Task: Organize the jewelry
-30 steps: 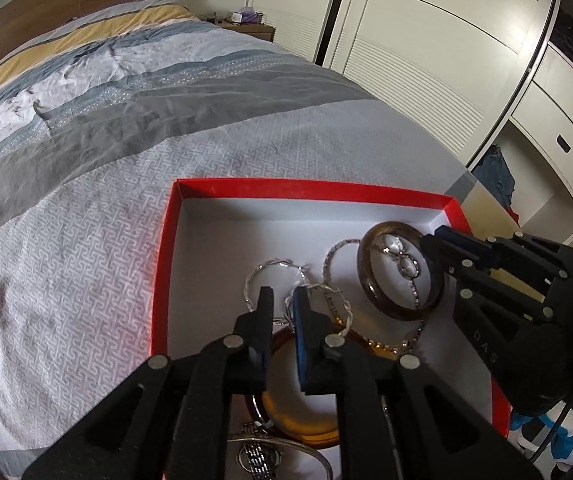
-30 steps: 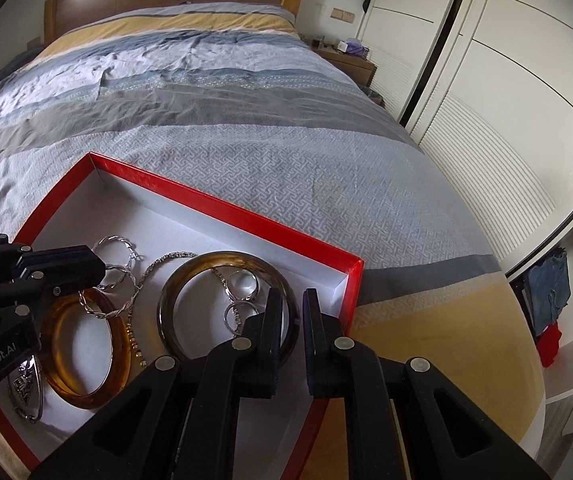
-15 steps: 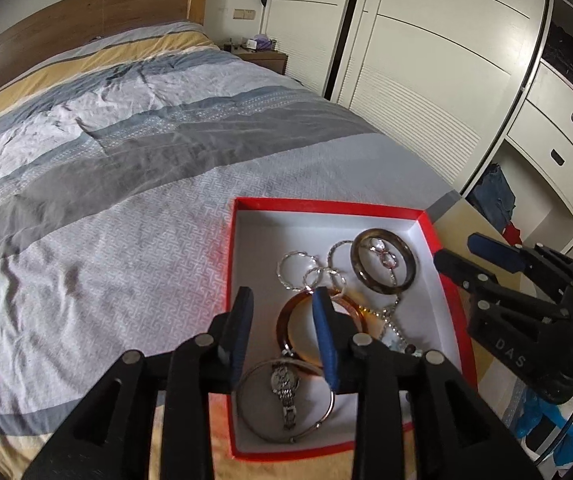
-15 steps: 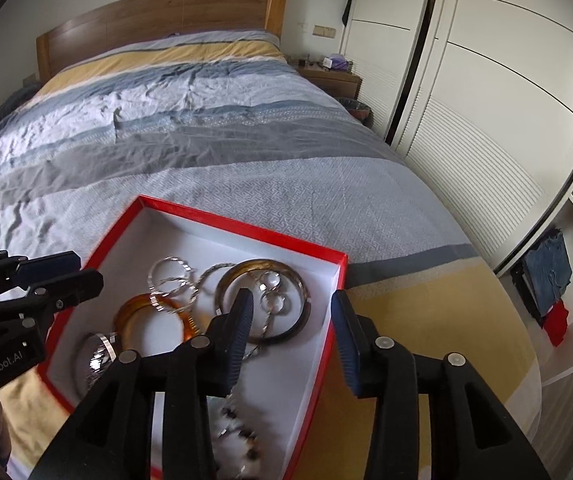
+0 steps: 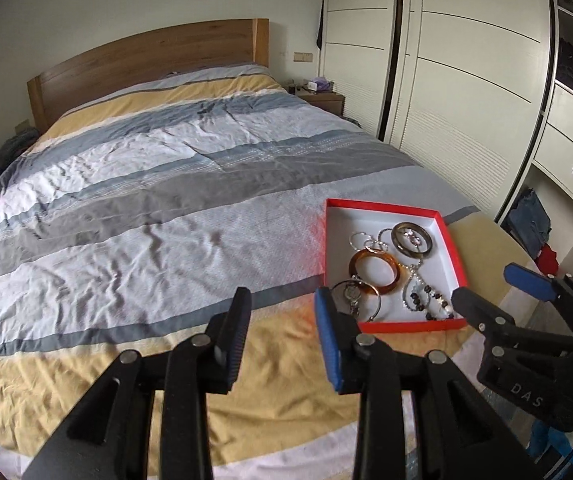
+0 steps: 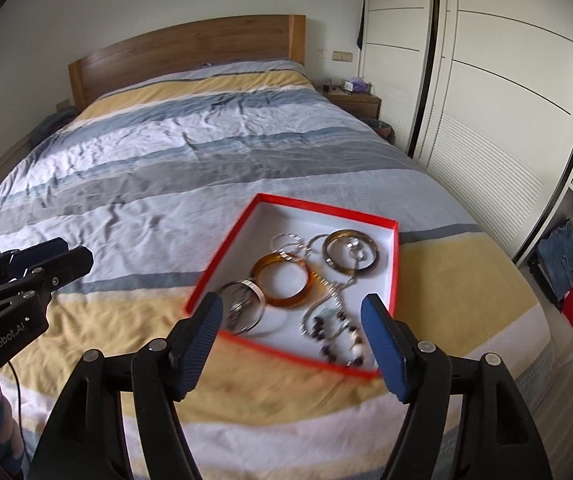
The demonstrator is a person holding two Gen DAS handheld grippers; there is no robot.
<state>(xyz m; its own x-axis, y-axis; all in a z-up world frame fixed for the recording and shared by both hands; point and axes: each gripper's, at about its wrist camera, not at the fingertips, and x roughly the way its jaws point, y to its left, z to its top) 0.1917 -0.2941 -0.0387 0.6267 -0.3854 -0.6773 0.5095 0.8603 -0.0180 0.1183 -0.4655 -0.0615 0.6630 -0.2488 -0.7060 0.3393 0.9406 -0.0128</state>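
Note:
A red box (image 5: 453, 248) (image 6: 397, 256) with a white inside lies on the bed near its foot. In it lie an amber bangle (image 5: 373, 267) (image 6: 284, 282), a dark bangle (image 5: 411, 238) (image 6: 350, 256), silver hoops (image 5: 360, 239), a silver watch bangle (image 5: 353, 298) (image 6: 242, 306) and a beaded chain (image 5: 426, 300) (image 6: 336, 332). My left gripper (image 5: 282, 322) is open and empty, held above the bedspread left of the box. My right gripper (image 6: 292, 334) is open and empty, held back above the box's near edge; it also shows in the left wrist view (image 5: 498, 292).
The striped bedspread (image 5: 146, 200) covers a wide bed with a wooden headboard (image 5: 146, 60). White wardrobe doors (image 5: 466, 60) stand to the right, with a bedside table (image 5: 322, 100) beyond. Clothes (image 5: 532, 220) lie on the floor by the drawers.
Both grippers have pulled back and up from the box and opened wide. The jewelry stays in the box.

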